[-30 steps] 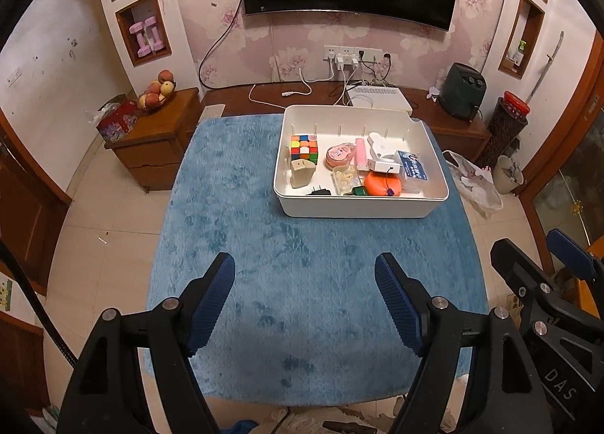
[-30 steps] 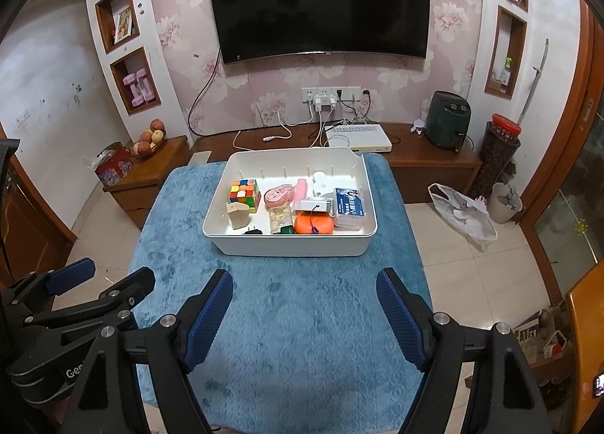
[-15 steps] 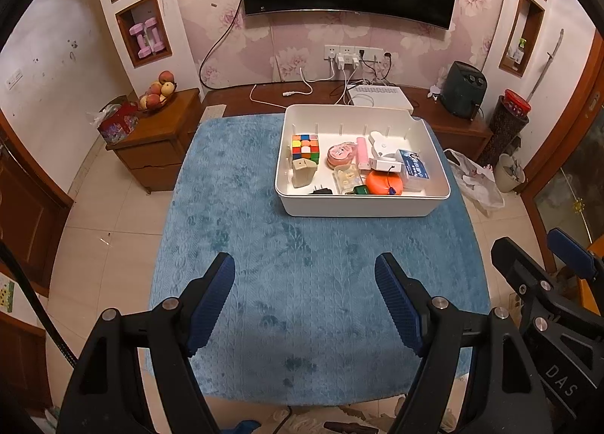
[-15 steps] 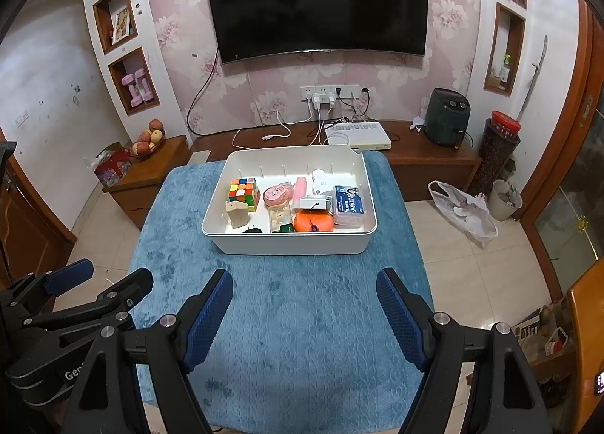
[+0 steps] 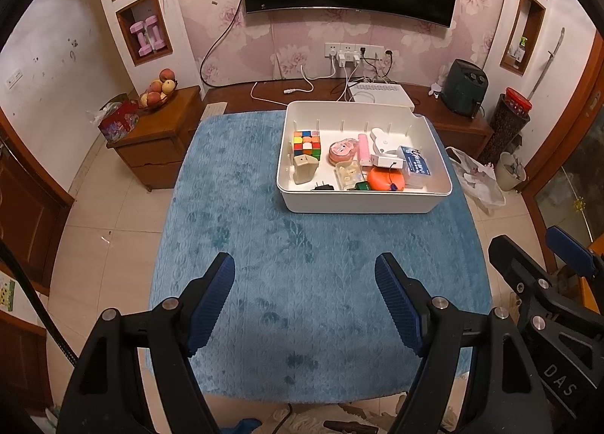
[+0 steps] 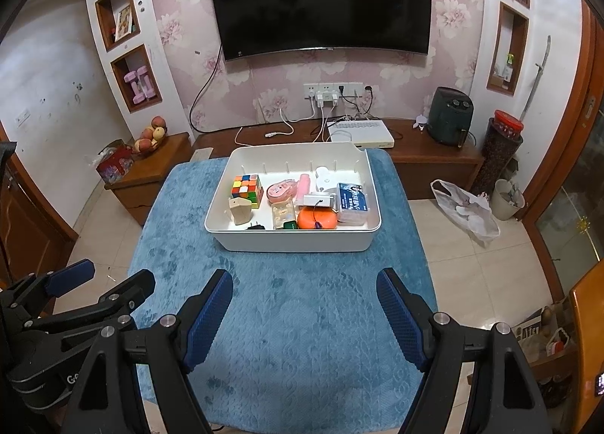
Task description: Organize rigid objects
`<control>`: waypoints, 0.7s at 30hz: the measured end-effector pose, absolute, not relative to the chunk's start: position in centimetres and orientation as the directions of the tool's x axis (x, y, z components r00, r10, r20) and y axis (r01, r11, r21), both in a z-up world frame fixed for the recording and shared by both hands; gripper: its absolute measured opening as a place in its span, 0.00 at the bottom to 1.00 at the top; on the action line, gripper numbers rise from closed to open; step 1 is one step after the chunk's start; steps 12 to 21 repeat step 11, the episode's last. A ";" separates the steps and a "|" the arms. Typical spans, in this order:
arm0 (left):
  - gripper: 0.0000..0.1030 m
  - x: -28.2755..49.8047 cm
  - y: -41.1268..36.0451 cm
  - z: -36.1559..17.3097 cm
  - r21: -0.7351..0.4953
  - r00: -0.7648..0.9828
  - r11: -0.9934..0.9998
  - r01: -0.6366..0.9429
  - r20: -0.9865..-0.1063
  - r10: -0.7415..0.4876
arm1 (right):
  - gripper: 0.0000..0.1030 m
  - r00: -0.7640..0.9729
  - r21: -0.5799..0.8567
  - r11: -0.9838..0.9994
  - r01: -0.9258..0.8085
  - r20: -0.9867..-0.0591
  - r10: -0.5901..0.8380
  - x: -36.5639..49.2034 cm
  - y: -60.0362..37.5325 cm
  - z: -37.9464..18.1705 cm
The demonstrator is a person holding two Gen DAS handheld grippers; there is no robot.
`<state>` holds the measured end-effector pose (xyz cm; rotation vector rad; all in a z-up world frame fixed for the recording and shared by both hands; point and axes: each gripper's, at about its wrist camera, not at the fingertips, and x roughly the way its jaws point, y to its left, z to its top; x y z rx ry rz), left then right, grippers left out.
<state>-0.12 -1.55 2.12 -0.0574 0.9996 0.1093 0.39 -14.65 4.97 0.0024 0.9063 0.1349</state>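
- Barely anything is shifting since earlier: both views are creeping slightly.
- Rubik's cube (image 5: pixel 306 142), orange case (image 5: pixel 385 179) are lying inside white bin (image 5: pixel 362 203), contained.
- Left gripper (image 5: pixel 305 302), right gripper (image 6: pixel 304 315) are hovering, jaws spread, empty.

White bin (image 5: pixel 362 203) seen on blue cloth (image 5: pixel 264 245), filled with cube (image 5: pixel 306 143), orange case (image 5: pixel 385 179), small items. Left gripper (image 5: pixel 305 300) held agape above cloth, nothing gripped. Right gripper (image 5: pixel 543 264) glimpsed at right edge.
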 end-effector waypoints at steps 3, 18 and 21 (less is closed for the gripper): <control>0.77 -0.5 -1.4 1.9 0.002 0.534 0.993 -0.121 -0.843 0.067 | 0.77 0.606 0.059 0.991 -0.117 -0.787 0.118 0.4 -14.6 5.0; 0.77 -0.8 -1.1 1.7 0.003 0.534 0.993 -0.120 -0.843 0.067 | 0.77 0.611 0.055 0.992 -0.116 -0.783 0.115 0.3 -14.6 5.1; 0.77 -0.8 -1.1 1.7 0.003 0.534 0.993 -0.120 -0.843 0.067 | 0.77 0.611 0.055 0.992 -0.116 -0.783 0.115 0.3 -14.6 5.1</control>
